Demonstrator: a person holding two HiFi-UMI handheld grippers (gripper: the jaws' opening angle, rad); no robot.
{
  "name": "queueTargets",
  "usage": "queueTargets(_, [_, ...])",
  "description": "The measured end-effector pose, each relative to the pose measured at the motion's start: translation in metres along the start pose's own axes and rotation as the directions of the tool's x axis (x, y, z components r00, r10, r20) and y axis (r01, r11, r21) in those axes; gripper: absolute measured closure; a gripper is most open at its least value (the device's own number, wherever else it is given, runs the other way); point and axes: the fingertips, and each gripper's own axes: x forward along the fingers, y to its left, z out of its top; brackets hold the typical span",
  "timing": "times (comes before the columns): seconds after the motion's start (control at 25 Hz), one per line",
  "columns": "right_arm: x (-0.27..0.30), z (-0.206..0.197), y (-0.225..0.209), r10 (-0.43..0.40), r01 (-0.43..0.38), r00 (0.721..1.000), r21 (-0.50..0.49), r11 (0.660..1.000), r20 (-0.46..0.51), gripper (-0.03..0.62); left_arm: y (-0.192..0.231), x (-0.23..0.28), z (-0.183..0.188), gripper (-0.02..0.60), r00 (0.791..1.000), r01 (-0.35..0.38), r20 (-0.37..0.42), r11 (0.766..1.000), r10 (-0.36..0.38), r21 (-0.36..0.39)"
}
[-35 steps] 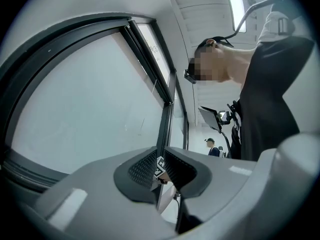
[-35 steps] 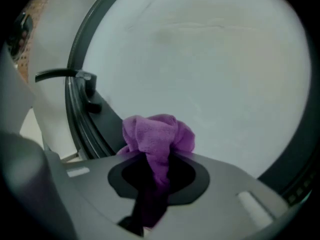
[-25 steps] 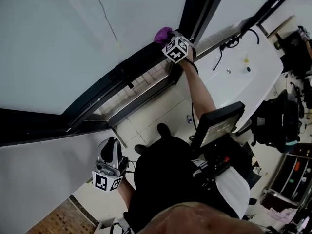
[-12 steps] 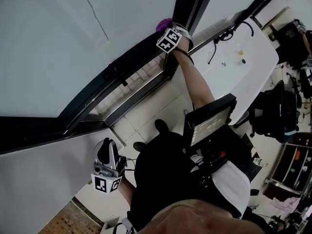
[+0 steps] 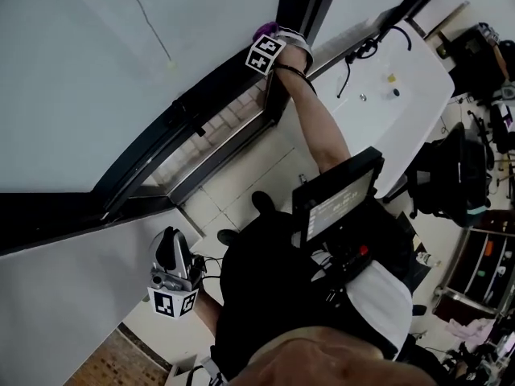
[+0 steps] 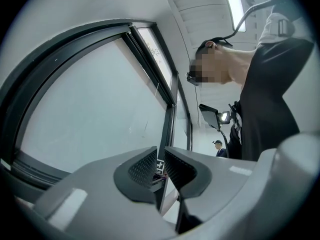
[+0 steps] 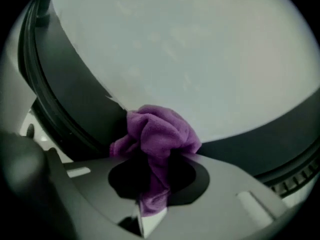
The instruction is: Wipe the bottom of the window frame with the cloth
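— Well, start close in. What is the left gripper [image 6: 161,163] doing?

— It hangs low at the person's left side, well apart from the window and pointing up toward it. In the left gripper view its two ribbed pads stand a narrow gap apart with nothing between them, so it is released and empty.

— And just in front of the body?

— A dark screen [image 5: 338,193] sits at the person's chest, tilted. Past it the bare right forearm [image 5: 315,123] reaches up and out over the pale tiled wall [image 5: 241,191] under the window.

— So the right gripper [image 7: 155,170] is at the window?

— Yes. Its jaws are clenched on the purple cloth [image 7: 157,131]. A strip of the cloth runs down between the jaws, and the rest bunches out past the tips.

— Where does that bunch sit?

— Against the bottom of the window frame [image 7: 82,106], right on the line where the dark rail meets the glass [image 7: 200,49]. In the head view that spot is at the right end of the bottom rail, just beside the dark upright [image 5: 302,2] that rises from it. Whether the cloth also touches the upright, I cannot tell.

— Anything further off?

— To the right of the upright, a white tabletop [image 5: 418,95] stretches away, with a black cable [image 5: 354,51] looping over its near edge and a few small things too small to name.
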Motion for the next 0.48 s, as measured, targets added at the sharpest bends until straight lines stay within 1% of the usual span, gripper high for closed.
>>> queueTargets(0.04, [-0.005, 0.000, -0.002, 0.019, -0.019, 1.000, -0.004, 1.000, -0.020, 0.526, 0.000, -0.001, 0.000, 0.535, 1.000, 0.000, 0.001, 1.000, 0.000, 0.001])
queueTargets(0.12, [-0.005, 0.008, -0.009, -0.018, 0.017, 1.000, -0.049, 0.999, -0.016, 0.525, 0.000, -0.002, 0.000, 0.535, 1.000, -0.003, 0.003, 1.000, 0.003, 0.002])
queueTargets(0.2, [0.003, 0.009, -0.006, -0.049, 0.048, 0.999, -0.090, 0.995, -0.010, 0.522, -0.001, -0.002, -0.002, 0.535, 1.000, -0.004, 0.002, 1.000, 0.004, 0.000])
queueTargets(0.24, [0.006, 0.005, -0.003, -0.037, 0.035, 0.999, -0.096, 0.995, -0.021, 0.539, -0.002, -0.002, -0.002, 0.535, 1.000, -0.002, 0.002, 1.000, 0.002, -0.002])
queueTargets(0.32, [0.004, -0.003, -0.001, 0.019, -0.023, 0.999, -0.082, 0.996, -0.047, 0.534, -0.003, -0.001, -0.001, 0.535, 1.000, 0.002, 0.004, 1.000, -0.002, -0.004])
queueTargets(0.36, [0.003, -0.004, -0.004, 0.022, -0.025, 0.999, -0.073, 0.997, -0.041, 0.528, -0.004, 0.000, -0.001, 0.535, 1.000, 0.003, 0.005, 1.000, -0.003, -0.003])
queueTargets(0.44, [0.005, -0.006, -0.009, -0.030, 0.030, 1.000, -0.066, 0.997, -0.004, 0.522, -0.004, 0.001, 0.000, 0.535, 1.000, 0.001, 0.004, 1.000, -0.001, -0.002])
queueTargets(0.48, [0.006, -0.009, -0.007, -0.048, 0.048, 0.999, -0.059, 0.997, 0.004, 0.531, -0.003, 0.000, 0.000, 0.535, 1.000, 0.000, 0.002, 1.000, 0.000, -0.001])
